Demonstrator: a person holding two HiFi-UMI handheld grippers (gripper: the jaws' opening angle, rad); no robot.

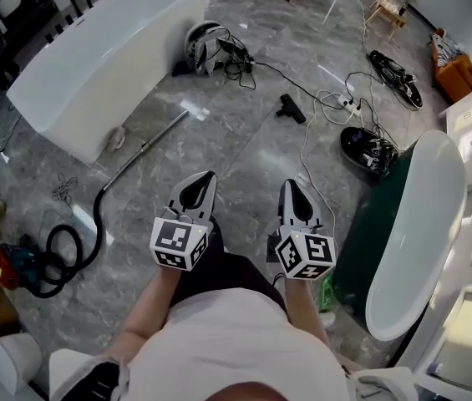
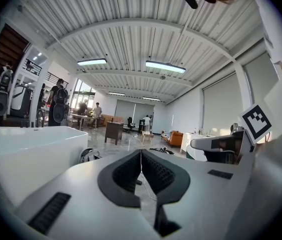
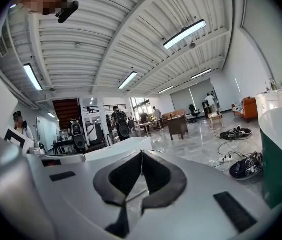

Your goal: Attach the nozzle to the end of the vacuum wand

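Observation:
The vacuum wand (image 1: 148,144), a thin metal tube, lies on the grey marble floor. A black hose (image 1: 93,228) curls from its near end to a red vacuum body (image 1: 3,264) at the left. The black nozzle (image 1: 291,109) lies apart on the floor farther off, to the right of the wand's free end. My left gripper (image 1: 206,176) (image 2: 141,152) and right gripper (image 1: 291,185) (image 3: 141,153) are held side by side above the floor, well short of both. Each has its jaws shut, with nothing between them.
A white bathtub (image 1: 93,65) stands at the far left next to the wand. A green and white tub (image 1: 403,249) stands at the right. Cables (image 1: 336,98), a helmet-like device (image 1: 202,47) and black equipment (image 1: 367,147) lie beyond the nozzle. People stand far off.

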